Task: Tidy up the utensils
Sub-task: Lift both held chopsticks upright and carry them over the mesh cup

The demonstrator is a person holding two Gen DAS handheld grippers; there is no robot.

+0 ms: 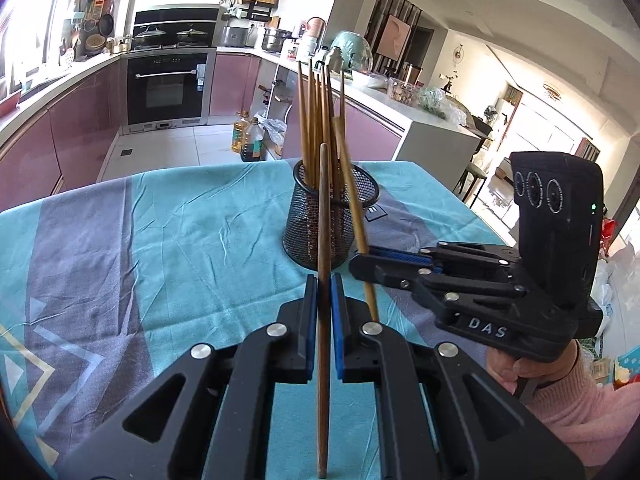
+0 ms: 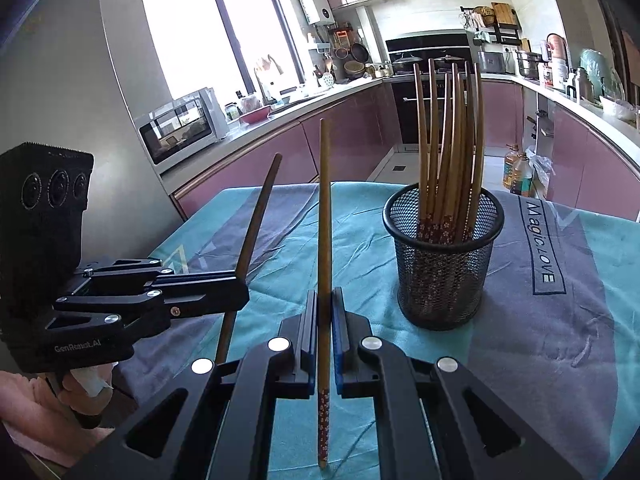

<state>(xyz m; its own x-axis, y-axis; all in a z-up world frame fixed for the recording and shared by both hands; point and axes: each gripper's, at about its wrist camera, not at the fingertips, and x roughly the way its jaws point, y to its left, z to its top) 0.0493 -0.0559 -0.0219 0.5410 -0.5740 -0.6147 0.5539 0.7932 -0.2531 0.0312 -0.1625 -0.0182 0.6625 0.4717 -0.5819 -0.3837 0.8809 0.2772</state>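
From my left camera, my left gripper (image 1: 323,300) is squeezed tight on one chopstick (image 1: 324,240) that stands almost straight up. The mesh cup (image 1: 316,232) sits just ahead on the blue cloth (image 1: 140,240), a bit above my fingertips.

From my right camera, my right gripper (image 2: 325,312) pinches a second chopstick (image 2: 325,220), upright too. The cup is ahead and off to the right. My left gripper looks nearer the cup. Both grippers tip downward.

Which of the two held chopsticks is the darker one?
The left gripper's chopstick: plain dark brown. The right gripper's chopstick is lighter, with a red flowered end.
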